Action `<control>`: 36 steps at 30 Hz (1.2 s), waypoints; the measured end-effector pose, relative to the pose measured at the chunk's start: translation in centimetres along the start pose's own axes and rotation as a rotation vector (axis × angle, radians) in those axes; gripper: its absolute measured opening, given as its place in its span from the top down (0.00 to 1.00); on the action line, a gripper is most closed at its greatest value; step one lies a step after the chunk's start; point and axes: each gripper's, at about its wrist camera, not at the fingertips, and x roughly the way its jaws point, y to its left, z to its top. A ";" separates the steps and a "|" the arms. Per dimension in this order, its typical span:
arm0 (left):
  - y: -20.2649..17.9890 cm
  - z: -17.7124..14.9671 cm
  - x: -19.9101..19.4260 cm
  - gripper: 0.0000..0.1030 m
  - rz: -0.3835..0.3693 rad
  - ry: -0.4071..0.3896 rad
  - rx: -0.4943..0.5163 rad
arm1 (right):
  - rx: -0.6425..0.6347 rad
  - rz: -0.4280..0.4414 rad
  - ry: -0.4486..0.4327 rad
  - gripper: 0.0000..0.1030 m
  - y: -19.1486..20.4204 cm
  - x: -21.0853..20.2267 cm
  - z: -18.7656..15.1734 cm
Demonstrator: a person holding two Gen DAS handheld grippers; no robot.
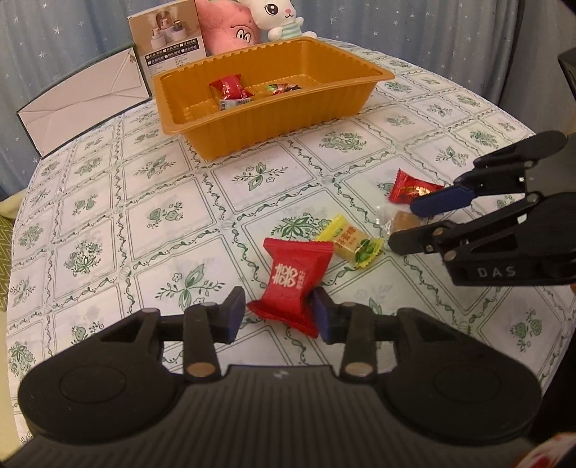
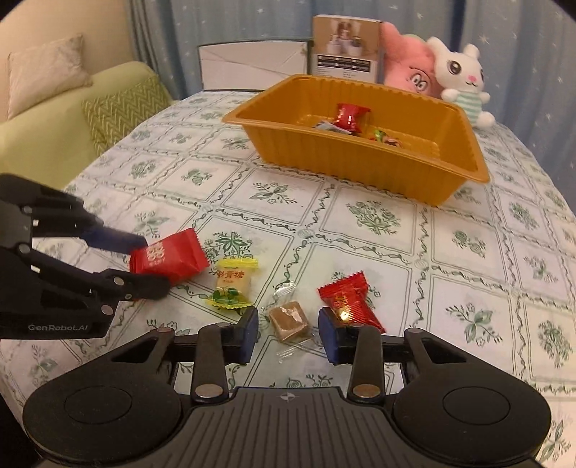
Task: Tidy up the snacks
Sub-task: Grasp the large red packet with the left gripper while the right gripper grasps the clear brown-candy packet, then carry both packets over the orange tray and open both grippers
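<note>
An orange plastic tray (image 1: 252, 122) (image 2: 360, 162) stands on the table with several wrapped candies inside. My left gripper (image 1: 279, 315) (image 2: 151, 262) is open, its two fingers on either side of a large red snack packet (image 1: 293, 279) (image 2: 169, 257) that lies on the tablecloth. My right gripper (image 2: 288, 331) (image 1: 414, 225) is open around a brown candy in clear wrap (image 2: 289, 320) (image 1: 405, 221). A yellow candy (image 1: 351, 243) (image 2: 230, 284) lies between the two. A small red candy (image 2: 351, 300) (image 1: 412, 187) lies just right of the right gripper's right finger.
A white box (image 1: 82, 108), a printed carton (image 1: 169, 39), a pink plush (image 1: 230, 25) and a white rabbit plush (image 2: 460, 82) stand behind the tray. A green sofa with cushions (image 2: 72, 118) lies beyond the table's left edge.
</note>
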 end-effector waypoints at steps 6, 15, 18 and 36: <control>-0.2 0.4 -0.2 0.57 0.004 -0.035 0.032 | -0.028 0.001 0.003 0.79 0.3 0.2 -0.1; -2.0 1.3 0.6 0.55 0.013 -0.022 0.219 | 0.068 0.018 -0.010 0.80 -0.2 -1.1 -0.5; -2.5 1.5 0.9 0.72 0.011 0.000 0.256 | 0.086 0.013 -0.014 0.80 -0.4 -1.6 -0.6; -0.5 7.1 -3.1 0.79 0.048 -0.130 -0.038 | 0.197 -0.002 -0.140 0.80 -2.8 -5.8 4.1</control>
